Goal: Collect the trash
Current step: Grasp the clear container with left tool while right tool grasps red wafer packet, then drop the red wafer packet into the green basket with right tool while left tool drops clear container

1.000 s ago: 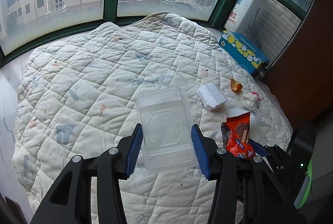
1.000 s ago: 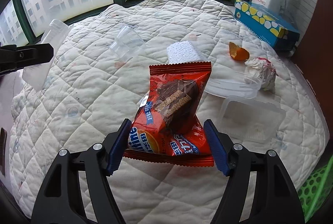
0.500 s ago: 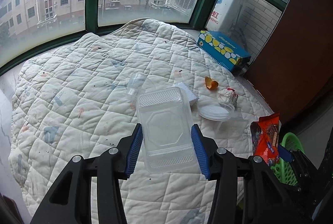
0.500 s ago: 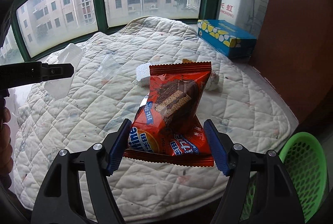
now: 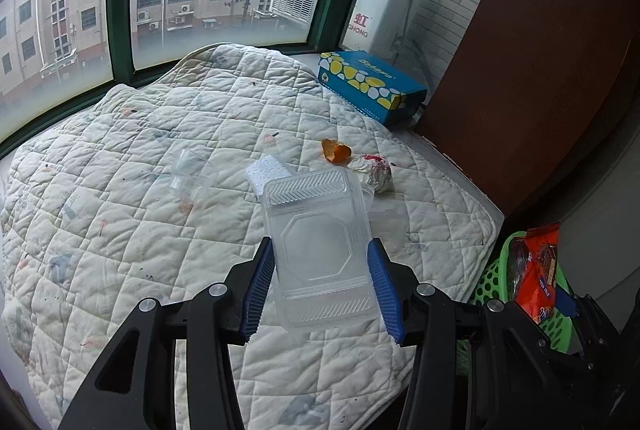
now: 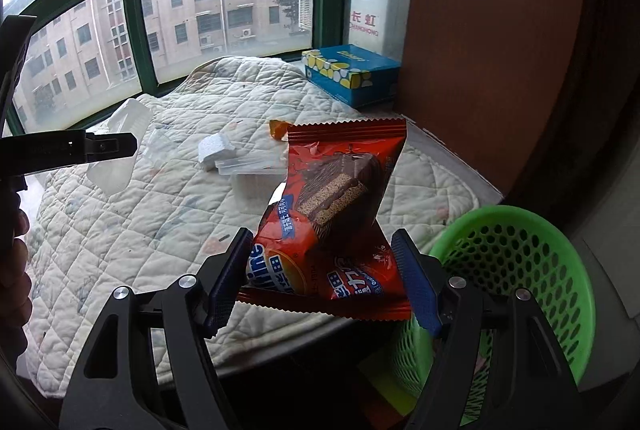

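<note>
Beside green basket (image 6: 516,270): right tool (image 6: 320,278) grips snack wrapper (image 6: 336,214).

The round green perforated plastic basket (image 5: 490,272) sits mostly hidden behind the red snack wrapper (image 5: 534,272) and black gripper frames. The clear plastic lid (image 6: 256,166) on the quilt is partly covered by that wrapper.

A white quilted bed (image 5: 140,230) carries a clear plastic cup (image 5: 188,174), a white sponge block (image 5: 266,172), an orange peel (image 5: 336,151), a crumpled wrapper (image 5: 374,170) and a blue tissue box (image 5: 370,86).
</note>
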A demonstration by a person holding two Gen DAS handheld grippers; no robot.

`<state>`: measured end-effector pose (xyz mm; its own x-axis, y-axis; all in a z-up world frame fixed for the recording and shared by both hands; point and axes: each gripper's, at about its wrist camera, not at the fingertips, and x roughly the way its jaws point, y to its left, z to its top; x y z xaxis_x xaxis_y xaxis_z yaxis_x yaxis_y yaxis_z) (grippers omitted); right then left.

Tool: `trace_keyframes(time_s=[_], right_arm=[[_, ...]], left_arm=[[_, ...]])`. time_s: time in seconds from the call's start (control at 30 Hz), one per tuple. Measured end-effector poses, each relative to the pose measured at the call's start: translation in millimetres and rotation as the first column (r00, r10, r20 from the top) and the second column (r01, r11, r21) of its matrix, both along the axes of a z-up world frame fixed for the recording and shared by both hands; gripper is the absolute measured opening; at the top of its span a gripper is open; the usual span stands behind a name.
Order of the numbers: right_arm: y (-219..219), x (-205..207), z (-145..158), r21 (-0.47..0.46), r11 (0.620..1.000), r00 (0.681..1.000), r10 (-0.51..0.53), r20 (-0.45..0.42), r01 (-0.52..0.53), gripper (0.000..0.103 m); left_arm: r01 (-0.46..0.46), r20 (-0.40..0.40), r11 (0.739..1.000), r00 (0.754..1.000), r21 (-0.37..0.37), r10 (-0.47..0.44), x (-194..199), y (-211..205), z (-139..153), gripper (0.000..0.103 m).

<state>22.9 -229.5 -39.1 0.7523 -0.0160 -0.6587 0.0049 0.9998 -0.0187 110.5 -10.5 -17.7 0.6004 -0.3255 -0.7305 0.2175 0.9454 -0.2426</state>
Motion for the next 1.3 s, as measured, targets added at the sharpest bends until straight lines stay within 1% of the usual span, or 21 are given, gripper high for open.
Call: trace_keyframes(time_s=[0.27, 0.6, 0.83, 0.9, 0.97, 1.17, 1.3], right_arm=[[-49, -29, 1, 0.01, 0.991, 0.991, -0.135, 0.011, 0.135, 0.07], [-102, -62, -10, 0.007, 0.962, 0.962, -0.274, -0.014, 0.274, 0.071], [-126, -78, -18, 0.013, 0.942, 0.942, -0.334, -0.033, 0.334, 0.073], [-132, -83, -18, 0.02, 0.938, 0.938, -0.346, -0.028, 0.347, 0.078], [-138, -86, -18, 0.025, 0.933, 0.933, -0.359, -0.022, 0.36, 0.081], [-152, -98, -14, 0.032, 0.921, 0.921, -0.389, -0.012, 0.389, 0.082], [-161, -108, -10, 0.037, 0.91, 0.911, -0.413, 0.005, 0.412, 0.086]], left_arm=[[0.087, 0.007, 0.996, 0.996, -0.004, -0.087, -7, -46, 5, 0.046], [0.197, 0.017, 0.98, 0.98, 0.0, -0.197, -17, -105, 11, 0.046], [0.265, 0.026, 0.964, 0.964, 0.01, -0.265, -24, -141, 15, 0.046], [0.284, 0.025, 0.959, 0.958, 0.013, -0.284, -26, -151, 15, 0.046], [0.301, 0.024, 0.953, 0.953, 0.016, -0.302, -27, -161, 15, 0.046], [0.348, 0.023, 0.937, 0.937, 0.027, -0.348, -33, -186, 15, 0.046], [0.379, 0.019, 0.925, 0.925, 0.028, -0.38, -37, -204, 15, 0.046]])
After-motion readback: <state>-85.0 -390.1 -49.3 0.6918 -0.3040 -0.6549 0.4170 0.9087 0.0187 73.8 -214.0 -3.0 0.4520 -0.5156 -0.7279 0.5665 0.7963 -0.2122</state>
